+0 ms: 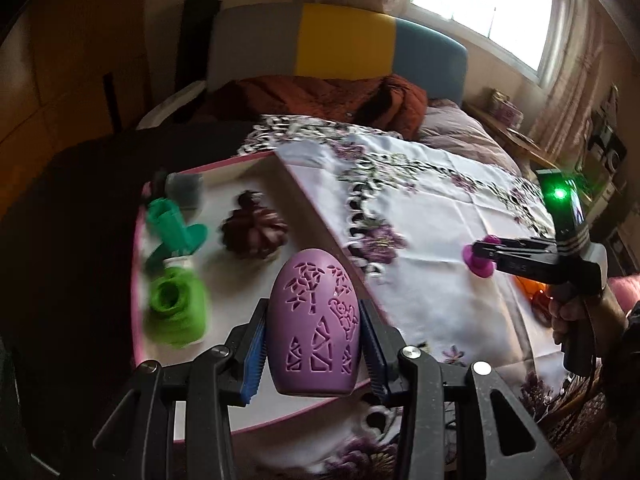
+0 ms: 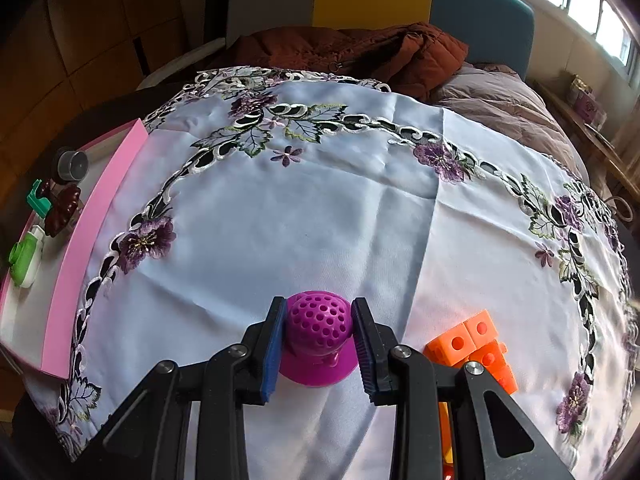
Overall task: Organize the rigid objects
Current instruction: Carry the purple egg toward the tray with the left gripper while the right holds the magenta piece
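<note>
My left gripper (image 1: 314, 332) squeezes the purple egg (image 1: 314, 320), standing tall, just over the near right edge of the pink tray (image 1: 320, 196), so it drops first, while my right gripper (image 2: 318, 338) pinches the purple holey knob (image 2: 318, 316) farther right over the cloth (image 2: 320, 208).

— Where is the tray (image 2: 96, 216)?
— On the tablecloth (image 2: 320, 208), at its left edge.
— What is in it?
— A cup (image 2: 72, 166) at the far end, then a pine cone (image 2: 62, 208), then a small bottle (image 2: 26, 258) (lying on its side) nearest us.
— And the blocks (image 2: 476, 344)?
— On the cloth, far right of the tray.
</note>
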A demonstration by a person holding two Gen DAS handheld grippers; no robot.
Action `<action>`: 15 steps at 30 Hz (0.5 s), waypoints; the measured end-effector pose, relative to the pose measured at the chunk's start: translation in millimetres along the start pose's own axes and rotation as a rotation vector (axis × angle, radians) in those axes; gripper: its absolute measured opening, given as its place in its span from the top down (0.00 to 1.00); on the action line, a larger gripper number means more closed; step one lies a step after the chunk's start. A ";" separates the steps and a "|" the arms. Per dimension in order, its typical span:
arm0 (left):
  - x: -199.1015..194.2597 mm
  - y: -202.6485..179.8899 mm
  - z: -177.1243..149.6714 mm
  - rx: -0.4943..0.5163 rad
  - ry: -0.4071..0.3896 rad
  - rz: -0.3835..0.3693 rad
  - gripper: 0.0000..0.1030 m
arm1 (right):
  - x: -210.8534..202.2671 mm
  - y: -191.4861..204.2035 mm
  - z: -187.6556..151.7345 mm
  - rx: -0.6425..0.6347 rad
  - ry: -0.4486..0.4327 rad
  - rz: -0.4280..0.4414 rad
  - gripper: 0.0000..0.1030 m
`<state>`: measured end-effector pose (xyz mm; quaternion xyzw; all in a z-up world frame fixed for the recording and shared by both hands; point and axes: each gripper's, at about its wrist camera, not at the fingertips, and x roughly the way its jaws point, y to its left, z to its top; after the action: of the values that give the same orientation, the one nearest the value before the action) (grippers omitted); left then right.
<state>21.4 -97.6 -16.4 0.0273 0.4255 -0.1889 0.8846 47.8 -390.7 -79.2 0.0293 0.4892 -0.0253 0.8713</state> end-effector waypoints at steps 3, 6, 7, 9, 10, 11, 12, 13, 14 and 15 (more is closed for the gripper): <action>-7.8 21.0 -2.8 -0.043 0.007 0.014 0.59 | 0.2 0.4 0.3 -0.002 0.002 0.002 0.68; -12.7 42.0 -8.8 -0.101 0.024 0.024 0.59 | -0.2 1.4 0.2 -0.005 0.004 0.007 0.68; -12.2 45.9 -10.8 -0.107 0.032 0.027 0.59 | -0.3 2.2 0.2 -0.008 0.004 0.008 0.68; -8.5 53.1 -17.0 -0.125 0.059 0.029 0.59 | -0.2 2.2 0.3 -0.010 0.005 0.009 0.68; -5.3 55.6 -18.7 -0.131 0.071 0.031 0.59 | -0.2 2.6 0.4 -0.012 0.005 0.010 0.68; -2.2 59.2 -20.9 -0.141 0.082 0.035 0.59 | -0.2 2.4 0.3 -0.012 0.005 0.011 0.68; 3.2 62.7 -22.1 -0.157 0.099 0.035 0.59 | -0.3 2.7 0.2 -0.013 0.005 0.012 0.68; 7.1 64.6 -22.9 -0.165 0.109 0.030 0.59 | -0.3 3.6 0.1 -0.018 0.005 0.012 0.68; 11.2 66.1 -23.7 -0.167 0.117 0.030 0.59 | -0.3 3.8 0.1 -0.020 0.005 0.012 0.68; 15.8 67.2 -24.2 -0.165 0.123 0.046 0.59 | -0.4 3.8 -0.1 -0.020 0.005 0.012 0.68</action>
<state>36.4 -35.2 -51.3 -0.0242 0.4922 -0.1311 0.8602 47.7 -386.9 -78.8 0.0236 0.4912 -0.0154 0.8706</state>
